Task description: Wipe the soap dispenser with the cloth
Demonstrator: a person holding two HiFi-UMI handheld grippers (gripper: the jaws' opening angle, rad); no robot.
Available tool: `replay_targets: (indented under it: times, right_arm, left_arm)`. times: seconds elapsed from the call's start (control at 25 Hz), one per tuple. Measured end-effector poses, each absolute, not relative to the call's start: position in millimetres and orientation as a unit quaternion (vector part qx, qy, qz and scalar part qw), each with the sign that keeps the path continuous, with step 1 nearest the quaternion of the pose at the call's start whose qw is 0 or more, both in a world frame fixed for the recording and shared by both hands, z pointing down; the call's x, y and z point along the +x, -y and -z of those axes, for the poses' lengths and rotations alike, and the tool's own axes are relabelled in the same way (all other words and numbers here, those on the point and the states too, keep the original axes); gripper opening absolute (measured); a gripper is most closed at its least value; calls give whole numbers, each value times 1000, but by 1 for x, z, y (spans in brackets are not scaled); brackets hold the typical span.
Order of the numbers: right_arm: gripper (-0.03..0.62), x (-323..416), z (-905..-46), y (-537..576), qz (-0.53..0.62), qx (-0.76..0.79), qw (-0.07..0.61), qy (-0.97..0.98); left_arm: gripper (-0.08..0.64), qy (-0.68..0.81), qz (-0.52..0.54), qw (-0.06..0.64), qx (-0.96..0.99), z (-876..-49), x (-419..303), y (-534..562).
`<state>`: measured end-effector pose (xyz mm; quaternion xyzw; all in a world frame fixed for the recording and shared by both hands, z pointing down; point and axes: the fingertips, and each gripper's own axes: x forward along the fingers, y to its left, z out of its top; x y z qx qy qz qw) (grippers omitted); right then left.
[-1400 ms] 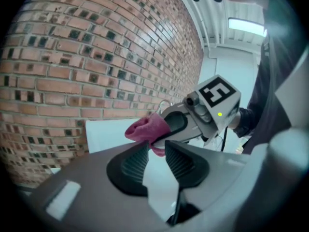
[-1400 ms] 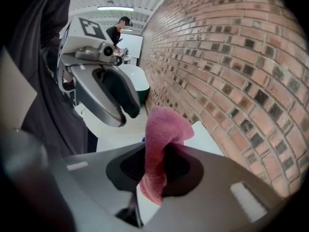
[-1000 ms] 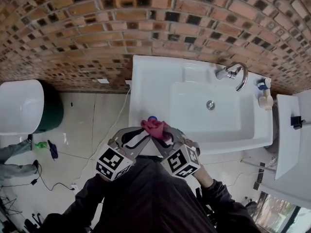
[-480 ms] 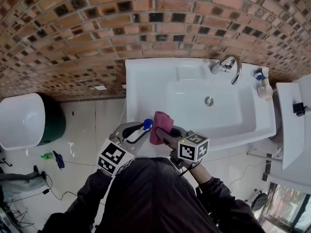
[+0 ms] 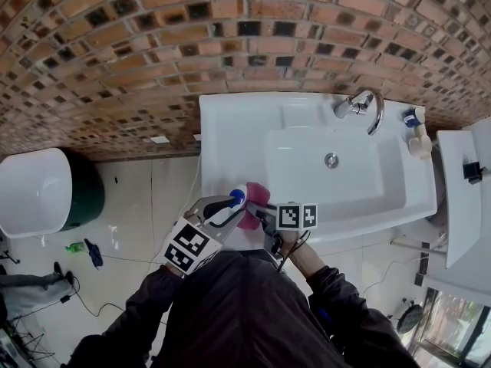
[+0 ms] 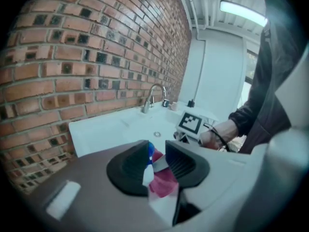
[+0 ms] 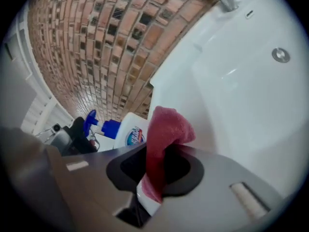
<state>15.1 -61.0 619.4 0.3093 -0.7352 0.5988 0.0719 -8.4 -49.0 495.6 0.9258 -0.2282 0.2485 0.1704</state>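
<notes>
Label: blue-and-red oval logo on the white plastic soap dispenser bottle (image 7: pixel 129 125); its lettering is too blurred to read. Markers: black-and-white square code patterns on the left cube (image 5: pixel 189 248) and right cube (image 5: pixel 297 216), no legible letters or numbers.

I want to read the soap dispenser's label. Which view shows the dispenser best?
The right gripper view: the soap dispenser shows its white body, label and blue pump beside the cloth. The head view shows only its blue top; the left gripper view, a sliver between the jaws of the left gripper.
</notes>
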Motion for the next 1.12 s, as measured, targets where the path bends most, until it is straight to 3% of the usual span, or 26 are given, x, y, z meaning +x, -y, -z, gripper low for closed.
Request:
replay_targets:
  times: [0.24, 0.48, 0.56, 0.92, 1.12]
  right_arm:
    - [67, 13, -654, 59, -587, 311, 139, 735]
    - [67, 20, -634, 64, -552, 307, 138, 763]
    - [67, 25, -612, 69, -491, 293, 155, 806]
    - [67, 12, -549, 102, -108, 111, 350, 924]
    - [66, 2, -565, 100, -16, 11, 422, 906]
  left_arm:
    - [110, 227, -244, 171, 927, -495, -7, 50]
    - [112, 226, -243, 168, 928, -496, -8, 49]
    - [112, 226, -243, 166, 929, -496, -8, 48]
    - [112, 232, -242, 165, 928, -496, -7, 48]
    - [110, 230, -243, 164, 928, -495, -5, 49]
